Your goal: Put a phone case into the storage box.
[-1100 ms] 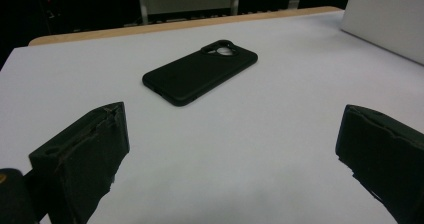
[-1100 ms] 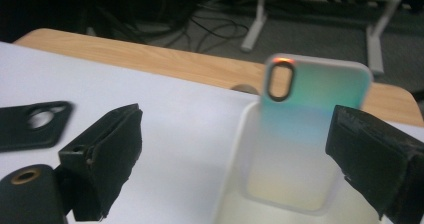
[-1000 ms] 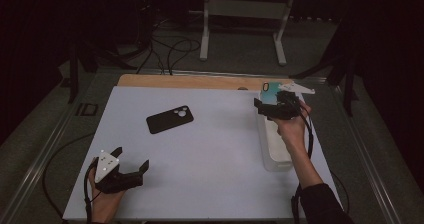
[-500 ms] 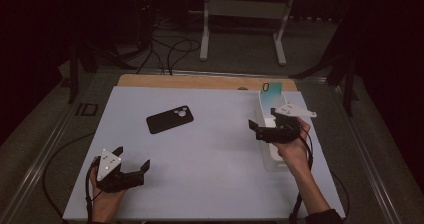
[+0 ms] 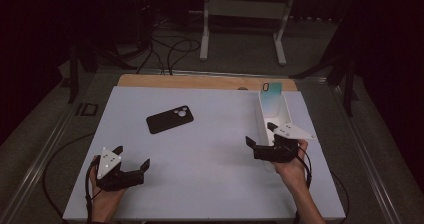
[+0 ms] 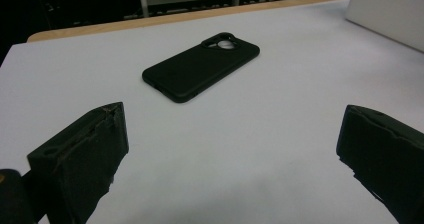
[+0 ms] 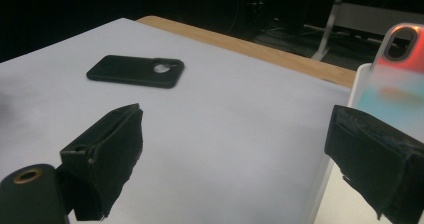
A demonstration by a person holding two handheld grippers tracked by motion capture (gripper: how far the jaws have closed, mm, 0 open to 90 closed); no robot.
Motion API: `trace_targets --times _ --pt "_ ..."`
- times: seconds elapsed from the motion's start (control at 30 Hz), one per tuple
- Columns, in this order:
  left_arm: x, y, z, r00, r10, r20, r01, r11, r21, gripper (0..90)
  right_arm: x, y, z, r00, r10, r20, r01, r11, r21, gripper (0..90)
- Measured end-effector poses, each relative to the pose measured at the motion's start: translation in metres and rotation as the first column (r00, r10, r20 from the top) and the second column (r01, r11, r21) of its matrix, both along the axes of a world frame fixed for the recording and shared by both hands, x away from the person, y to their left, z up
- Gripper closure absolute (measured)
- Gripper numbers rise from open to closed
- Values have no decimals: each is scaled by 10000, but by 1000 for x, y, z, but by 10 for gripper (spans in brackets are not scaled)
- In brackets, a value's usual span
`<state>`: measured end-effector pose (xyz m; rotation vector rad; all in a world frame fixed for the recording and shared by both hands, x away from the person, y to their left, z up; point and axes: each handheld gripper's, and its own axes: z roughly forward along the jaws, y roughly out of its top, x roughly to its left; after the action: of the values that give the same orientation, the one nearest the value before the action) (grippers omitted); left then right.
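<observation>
Black phone case (image 5: 170, 119) flat on white table surface (image 5: 210, 149), camera cutout up, left of centre, well apart from both tools. Seen again in left gripper view (image 6: 201, 66) whole, and in right gripper view (image 7: 135, 70) slightly blurred.

Second phone case (image 5: 271, 95), teal-to-pink gradient, standing upright at far end of white tray (image 5: 280, 115) on right side of table. In right gripper view (image 7: 400, 79) cut off at right edge, lower part hidden behind right jaw. Tray interior hard to make out.

Right gripper (image 5: 260, 135) held low beside tray's near end, jaws spread wide, nothing between them; near end of tray hidden behind gripper and hand (image 5: 291, 165).

Left gripper (image 5: 131, 157) near front-left corner of table, jaws wide apart, empty. Left hand (image 5: 102, 200) partly cut off at bottom edge.

Wooden strip (image 5: 200, 82) along far table edge. Background dark; white stand (image 5: 243, 15) and floor cables (image 5: 167, 46) dimly visible.
</observation>
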<state>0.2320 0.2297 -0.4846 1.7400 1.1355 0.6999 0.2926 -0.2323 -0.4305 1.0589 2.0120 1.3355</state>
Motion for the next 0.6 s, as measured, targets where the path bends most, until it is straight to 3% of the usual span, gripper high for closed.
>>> trace_targets --times 0.2,0.27,0.37,0.6 --pt "1 2 5 10000 30 63 -29 9999 -170 7 -15 -3 -8 9992 162 354 -171 9995 251 83" --pt "1 2 6 10000 14 64 -13 9998 -189 7 -20 -5 -13 9975 191 676 -213 9993 320 83" --pt "2 2 9 9999 -26 105 29 9998 -207 5 -25 -8 -17 9965 124 827 -179 9976 663 83" --pt "5 2 20 9995 -233 229 233 9997 5 5 -35 -16 -25 9974 -73 710 12 9963 863 83"
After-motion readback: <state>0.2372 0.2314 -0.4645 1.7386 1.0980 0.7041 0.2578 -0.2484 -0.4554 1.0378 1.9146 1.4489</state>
